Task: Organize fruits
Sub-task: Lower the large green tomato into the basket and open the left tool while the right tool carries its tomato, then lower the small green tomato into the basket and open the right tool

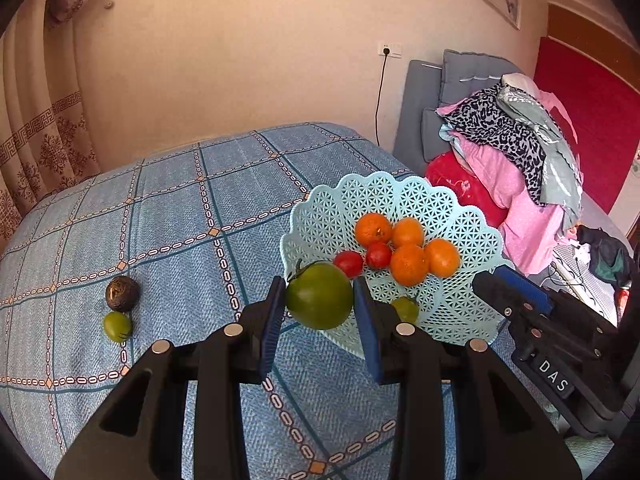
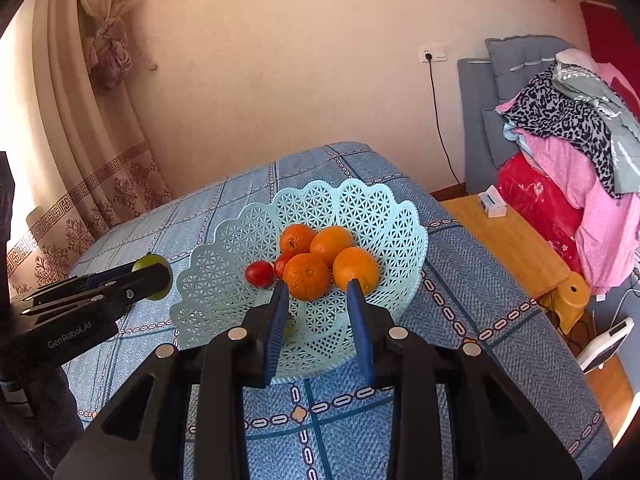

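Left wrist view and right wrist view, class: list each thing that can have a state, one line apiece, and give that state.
Left claw: shut on the large green tomato, held at the basket's near rim.
Right claw: open, empty, over the basket.
Pale blue plastic lattice basket: upright, partly filled.
Four oranges: in the basket.
Two small red tomatoes: in the basket.
Small green tomato: on the cloth.
Dark round fruit: on the cloth.

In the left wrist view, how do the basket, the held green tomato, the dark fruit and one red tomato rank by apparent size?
1. basket
2. green tomato, though nearness to the camera enlarges it
3. dark fruit
4. red tomato, nearly like the dark fruit
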Available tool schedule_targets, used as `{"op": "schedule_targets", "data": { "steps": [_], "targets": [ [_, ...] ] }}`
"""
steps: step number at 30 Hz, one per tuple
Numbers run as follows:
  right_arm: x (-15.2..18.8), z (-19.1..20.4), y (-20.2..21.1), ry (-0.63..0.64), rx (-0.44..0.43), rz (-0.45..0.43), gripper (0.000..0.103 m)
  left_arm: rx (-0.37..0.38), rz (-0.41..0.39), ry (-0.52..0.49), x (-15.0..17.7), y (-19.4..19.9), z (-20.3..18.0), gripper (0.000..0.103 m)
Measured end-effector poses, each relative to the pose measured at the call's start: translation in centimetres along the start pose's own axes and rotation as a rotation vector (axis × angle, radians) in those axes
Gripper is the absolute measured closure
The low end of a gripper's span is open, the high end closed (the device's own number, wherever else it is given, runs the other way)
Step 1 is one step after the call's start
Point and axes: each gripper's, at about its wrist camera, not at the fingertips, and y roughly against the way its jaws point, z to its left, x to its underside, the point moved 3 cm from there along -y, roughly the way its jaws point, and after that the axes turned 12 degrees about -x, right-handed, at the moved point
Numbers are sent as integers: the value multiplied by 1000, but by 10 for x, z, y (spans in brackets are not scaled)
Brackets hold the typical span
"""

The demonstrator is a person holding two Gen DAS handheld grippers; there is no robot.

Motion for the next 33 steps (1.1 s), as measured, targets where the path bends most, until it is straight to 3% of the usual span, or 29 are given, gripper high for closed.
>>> {"op": "schedule_targets", "data": {
  "steps": [5, 9, 10, 12, 19, 24, 33],
  "targets": [
    [0, -3, 0, -3, 4, 0, 72, 55, 15, -11, -2, -7, -18, 67],
    [-1, -5, 2, -7, 8, -3, 72, 56, 9, 2, -1, -11, -20, 43],
    [-1, -5, 3, -8, 10, -5, 65, 52, 4, 4, -1, -10, -19, 43],
    [-1, -6, 3, -10, 15, -12, 61, 50, 10, 11, 0, -11, -16, 43],
    [1, 0, 1, 0, 1, -1, 62, 20, 26, 49, 2, -13, 4, 43],
    [3, 6, 1, 10, -10, 3, 62, -9, 33, 82, 6, -14, 19, 34],
    [5, 24, 0, 27, -44, 7, 62, -50, 44, 142, 11, -15, 48, 34]
  ]
}}
